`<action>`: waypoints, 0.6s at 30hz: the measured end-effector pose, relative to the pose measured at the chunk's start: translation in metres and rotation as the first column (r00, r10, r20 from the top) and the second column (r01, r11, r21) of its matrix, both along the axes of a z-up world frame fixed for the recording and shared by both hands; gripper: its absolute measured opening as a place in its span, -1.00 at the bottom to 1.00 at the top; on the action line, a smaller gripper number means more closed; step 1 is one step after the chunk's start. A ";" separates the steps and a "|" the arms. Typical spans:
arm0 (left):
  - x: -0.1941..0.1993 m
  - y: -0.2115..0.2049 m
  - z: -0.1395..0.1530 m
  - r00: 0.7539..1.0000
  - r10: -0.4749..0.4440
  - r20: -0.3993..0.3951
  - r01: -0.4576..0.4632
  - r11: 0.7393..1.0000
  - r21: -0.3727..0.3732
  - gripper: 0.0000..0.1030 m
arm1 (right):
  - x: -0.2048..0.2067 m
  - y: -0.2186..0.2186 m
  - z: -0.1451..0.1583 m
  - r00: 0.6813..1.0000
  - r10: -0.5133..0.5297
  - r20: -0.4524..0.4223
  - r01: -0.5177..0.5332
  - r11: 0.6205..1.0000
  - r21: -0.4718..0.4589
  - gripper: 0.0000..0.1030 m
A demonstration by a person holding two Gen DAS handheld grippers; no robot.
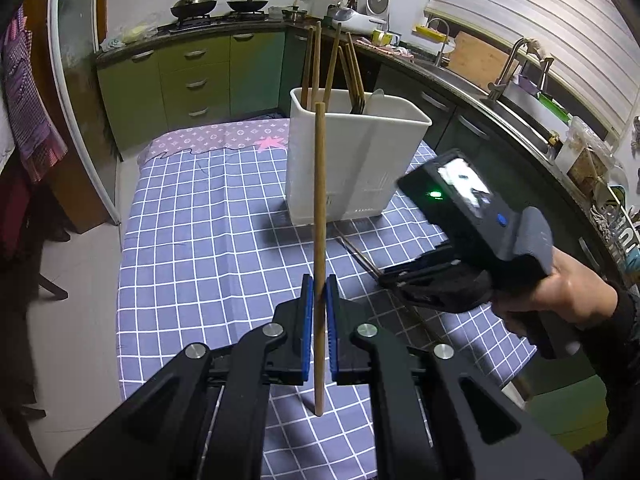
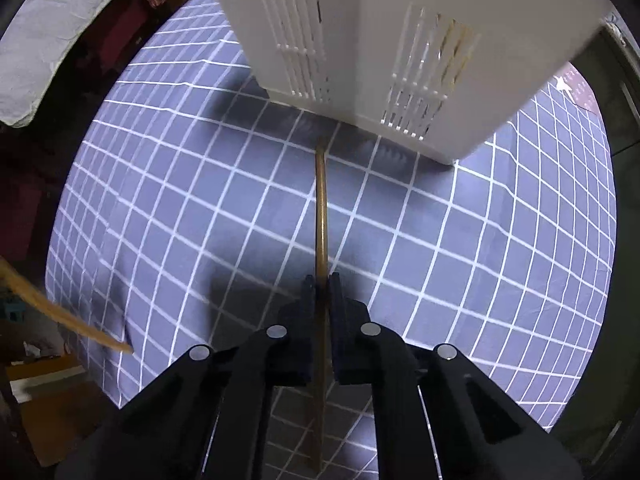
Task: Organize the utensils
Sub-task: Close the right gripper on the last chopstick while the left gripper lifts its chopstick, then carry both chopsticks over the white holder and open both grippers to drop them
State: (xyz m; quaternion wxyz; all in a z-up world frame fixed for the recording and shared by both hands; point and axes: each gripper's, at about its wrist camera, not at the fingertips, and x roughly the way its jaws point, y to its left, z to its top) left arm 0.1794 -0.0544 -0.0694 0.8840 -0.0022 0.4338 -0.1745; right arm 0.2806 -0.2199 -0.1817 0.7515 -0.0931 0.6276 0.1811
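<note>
**Commentator 1:** Now, the left hand-held gripper (image 1: pixel 319 288) is clamping a pale wooden chopstick (image 1: pixel 319 200) near its lower third, holding it almost upright above the checked cloth on the desk (image 1: pixel 200 240). Most of the stick is standing free above the pads, so it is looking ready to pivot or slide if the squeeze eases.

**Commentator 2:** And the right hand-held gripper (image 2: pixel 321 280) is pinching shut on a darker chopstick (image 2: pixel 321 200) that is lying on the cloth, its far tip just short of the white holder (image 2: pixel 360 40).

**Commentator 1:** That one is worrying me: the pads are gripping it low against the fabric, so they may be catching cloth along with the stick.

**Commentator 2:** Agreed. The holder is already bristling with chopsticks (image 1: pixel 316 60), so a tilted entry could be striking them or the rim.

**Commentator 1:** And the two hand-held grippers are working near each other, so one swinging stick could be clipping the other.
</note>
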 end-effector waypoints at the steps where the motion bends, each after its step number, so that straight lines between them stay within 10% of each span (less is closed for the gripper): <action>1: 0.000 0.000 0.000 1.000 -0.001 0.001 0.001 1.000 0.002 -0.88 | -0.006 -0.003 0.006 1.000 0.005 0.016 -0.006 1.000 0.013 -0.86; 18: -0.015 0.001 0.016 0.998 -0.022 0.059 0.021 1.000 0.004 -0.88 | -0.093 -0.058 0.115 0.949 -0.055 0.310 -0.014 0.976 0.217 -0.86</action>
